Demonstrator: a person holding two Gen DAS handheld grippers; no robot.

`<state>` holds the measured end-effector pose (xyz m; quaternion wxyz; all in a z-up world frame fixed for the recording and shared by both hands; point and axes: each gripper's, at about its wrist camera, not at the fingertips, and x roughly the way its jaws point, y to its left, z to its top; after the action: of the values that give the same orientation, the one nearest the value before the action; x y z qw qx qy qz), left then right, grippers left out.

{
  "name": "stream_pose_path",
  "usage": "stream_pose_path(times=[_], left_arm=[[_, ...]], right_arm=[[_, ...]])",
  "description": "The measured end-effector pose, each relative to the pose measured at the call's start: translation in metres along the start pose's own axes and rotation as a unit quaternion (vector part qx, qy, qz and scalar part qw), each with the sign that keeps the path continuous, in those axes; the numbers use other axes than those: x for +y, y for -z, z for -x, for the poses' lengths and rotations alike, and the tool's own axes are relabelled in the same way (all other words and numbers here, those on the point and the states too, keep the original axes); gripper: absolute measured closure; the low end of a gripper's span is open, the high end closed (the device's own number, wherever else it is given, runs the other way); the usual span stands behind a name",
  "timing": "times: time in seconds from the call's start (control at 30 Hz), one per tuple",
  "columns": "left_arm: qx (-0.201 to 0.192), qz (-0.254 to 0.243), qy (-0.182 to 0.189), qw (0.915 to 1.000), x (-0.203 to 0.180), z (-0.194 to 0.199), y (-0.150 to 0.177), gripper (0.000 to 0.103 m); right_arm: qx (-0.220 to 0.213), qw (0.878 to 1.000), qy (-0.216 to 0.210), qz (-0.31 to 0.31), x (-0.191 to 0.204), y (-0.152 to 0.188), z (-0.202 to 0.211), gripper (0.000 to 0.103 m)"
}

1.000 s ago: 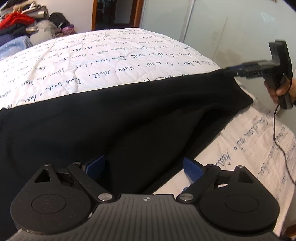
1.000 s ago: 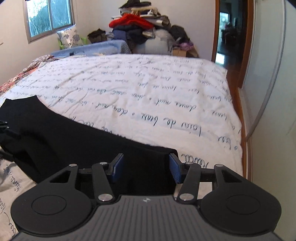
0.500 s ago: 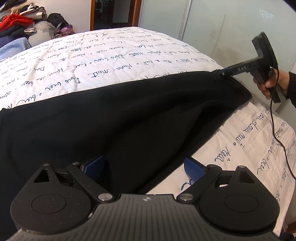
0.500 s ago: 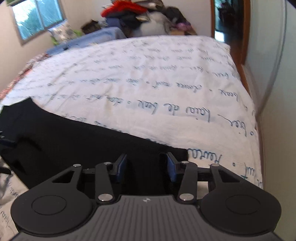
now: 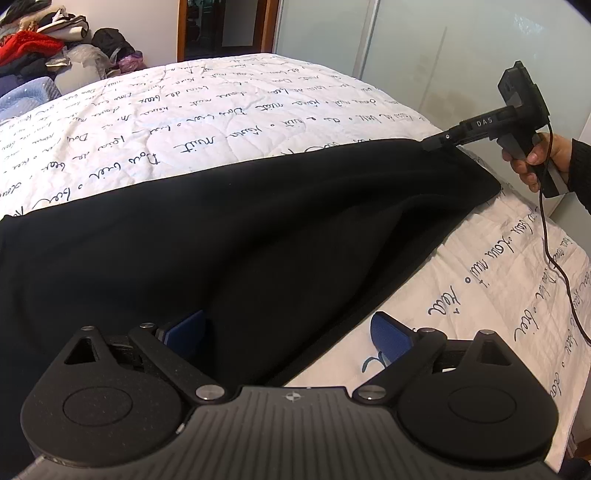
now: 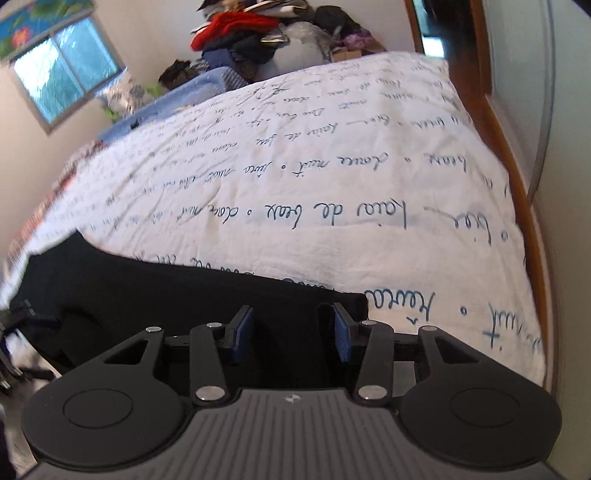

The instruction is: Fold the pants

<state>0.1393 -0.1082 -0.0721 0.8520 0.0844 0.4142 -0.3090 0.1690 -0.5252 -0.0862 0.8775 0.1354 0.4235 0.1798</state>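
Black pants (image 5: 229, 236) lie stretched across a white bedspread with blue handwriting print (image 5: 207, 110). My left gripper (image 5: 288, 332) is open, its blue pads straddling the near edge of the fabric. In the left wrist view my right gripper (image 5: 428, 142) touches the far corner of the pants, held by a hand. In the right wrist view the right gripper (image 6: 291, 326) has its blue pads partly closed around a thick fold at the pants' corner (image 6: 347, 302); a gap shows between the pads.
A pile of clothes (image 6: 251, 33) sits beyond the bed's far end. A window (image 6: 62, 62) is at left, a wooden door frame (image 6: 498, 122) and glass wardrobe doors (image 5: 424, 48) run along the bed's side. A black cable (image 5: 554, 236) hangs from the right gripper.
The right gripper's pads have narrowed around the pants' corner and it has tilted and shifted, pulling the fabric tauter. The left gripper has stayed open at the near edge.
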Motion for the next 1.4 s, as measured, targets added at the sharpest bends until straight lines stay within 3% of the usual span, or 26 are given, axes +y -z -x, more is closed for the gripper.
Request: stream_pose_path(times=[0.07, 0.1, 0.2, 0.27, 0.33, 0.4, 0.43, 0.5, 0.67, 0.8, 1.07, 1.2, 1.23, 1.27, 1.33, 1.37, 1.4], left_arm=[[0.001, -0.002, -0.002, 1.0, -0.001, 0.0, 0.0, 0.005], [0.002, -0.003, -0.004, 1.0, -0.001, 0.0, 0.0, 0.005], [0.005, -0.001, -0.003, 1.0, -0.001, 0.0, -0.002, 0.004], [0.006, 0.002, -0.003, 1.0, -0.001, -0.001, -0.003, 0.003], [0.007, 0.001, -0.004, 1.0, -0.001, -0.002, -0.003, 0.002], [0.007, -0.004, -0.007, 0.9999, -0.003, -0.002, -0.002, 0.002], [0.007, -0.006, -0.008, 0.9999, -0.004, -0.002, -0.002, 0.002], [0.006, -0.006, -0.007, 0.9999, -0.004, -0.002, -0.002, 0.002], [0.005, 0.0, -0.001, 1.0, -0.001, -0.001, -0.003, 0.002], [0.002, 0.003, -0.001, 1.0, -0.001, -0.001, -0.003, 0.002], [-0.003, 0.0, 0.004, 1.0, -0.002, 0.001, -0.002, 0.002], [-0.009, 0.004, 0.008, 0.9999, -0.001, 0.002, 0.001, 0.002], [-0.008, 0.003, 0.009, 0.9999, -0.001, 0.003, 0.001, 0.003], [-0.01, 0.004, 0.015, 0.9998, -0.001, 0.006, -0.001, 0.003], [-0.026, 0.007, 0.028, 0.9993, 0.002, 0.014, -0.005, 0.002], [-0.037, 0.006, 0.028, 0.9989, 0.004, 0.018, -0.007, 0.002], [-0.048, 0.01, 0.022, 0.9986, 0.006, 0.021, -0.01, 0.002]], right_arm=[[-0.002, 1.0, -0.009, -0.026, -0.007, 0.0, 0.0, 0.061], [-0.003, 1.0, -0.002, -0.023, -0.005, 0.0, 0.0, 0.069], [0.007, 0.999, 0.049, 0.009, 0.009, -0.001, -0.002, 0.087], [0.018, 0.995, 0.081, 0.053, 0.025, 0.0, -0.003, 0.092], [0.03, 0.981, 0.142, 0.129, 0.048, 0.002, -0.008, 0.094], [0.041, 0.952, 0.203, 0.224, 0.076, 0.01, -0.016, 0.096], [0.044, 0.941, 0.216, 0.256, 0.087, 0.013, -0.019, 0.097], [0.047, 0.933, 0.216, 0.282, 0.098, 0.015, -0.018, 0.098], [0.008, 0.937, 0.216, 0.273, 0.099, -0.007, 0.004, 0.099], [-0.001, 0.958, 0.177, 0.225, 0.085, -0.021, 0.016, 0.099], [-0.006, 0.955, 0.201, 0.22, 0.068, -0.021, -0.001, 0.099], [0.017, 0.964, 0.192, 0.18, 0.044, -0.014, -0.03, 0.099], [0.004, 0.967, 0.19, 0.169, 0.042, -0.012, -0.03, 0.098], [-0.005, 0.971, 0.186, 0.149, 0.04, -0.012, -0.026, 0.094], [-0.005, 0.979, 0.184, 0.084, 0.031, -0.018, -0.013, 0.071], [-0.01, 0.979, 0.196, 0.058, 0.029, -0.018, -0.003, 0.047], [-0.028, 0.978, 0.204, 0.042, 0.03, -0.016, 0.009, 0.03]])
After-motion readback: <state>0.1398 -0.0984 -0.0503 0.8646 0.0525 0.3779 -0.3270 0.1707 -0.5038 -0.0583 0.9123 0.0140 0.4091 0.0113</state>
